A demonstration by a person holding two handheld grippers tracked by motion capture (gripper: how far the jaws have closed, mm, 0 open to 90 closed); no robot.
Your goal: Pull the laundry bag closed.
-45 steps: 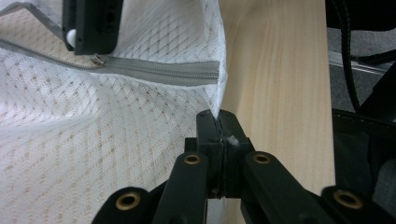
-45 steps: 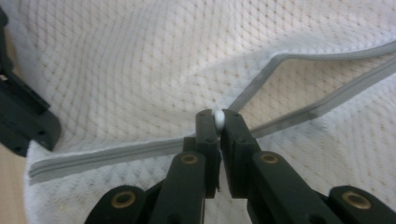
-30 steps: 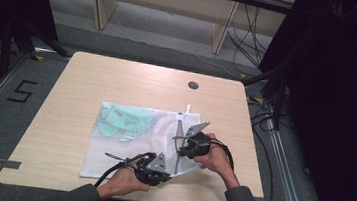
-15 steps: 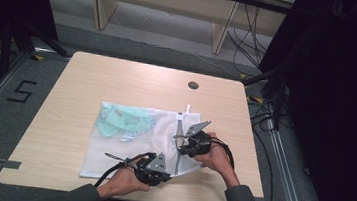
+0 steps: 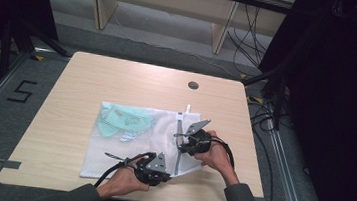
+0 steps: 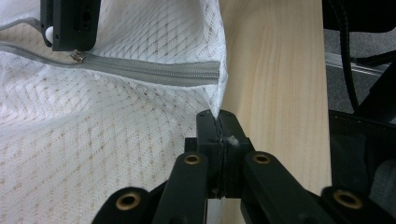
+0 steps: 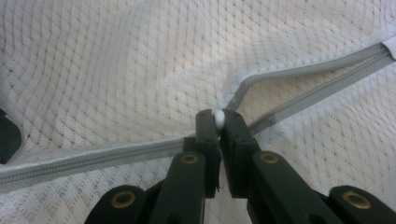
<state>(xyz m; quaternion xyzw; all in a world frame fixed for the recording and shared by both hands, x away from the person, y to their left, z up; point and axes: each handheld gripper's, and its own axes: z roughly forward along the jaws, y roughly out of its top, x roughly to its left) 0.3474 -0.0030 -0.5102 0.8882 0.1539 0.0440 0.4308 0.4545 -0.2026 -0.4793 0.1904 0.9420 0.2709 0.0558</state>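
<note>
A white mesh laundry bag (image 5: 131, 151) lies flat on the table with a pale green garment (image 5: 124, 120) inside its far left part. A grey zipper (image 5: 180, 131) runs along the bag's right edge. My left gripper (image 5: 162, 166) (image 6: 218, 122) is shut on the bag's mesh edge just past the zipper's end (image 6: 210, 74). My right gripper (image 5: 182, 142) (image 7: 217, 119) is shut on the white zipper pull (image 7: 218, 116). Behind the pull the zipper (image 7: 93, 156) is closed; ahead of it the two tracks (image 7: 303, 84) split apart. The right gripper's jaw tip also appears in the left gripper view's upper left corner.
The bag rests on a light wooden table (image 5: 82, 85) with a round cable hole (image 5: 193, 85) near the far edge. The table's right edge (image 6: 322, 93) lies close beside the bag. Cables and dark stands surround the table on the floor.
</note>
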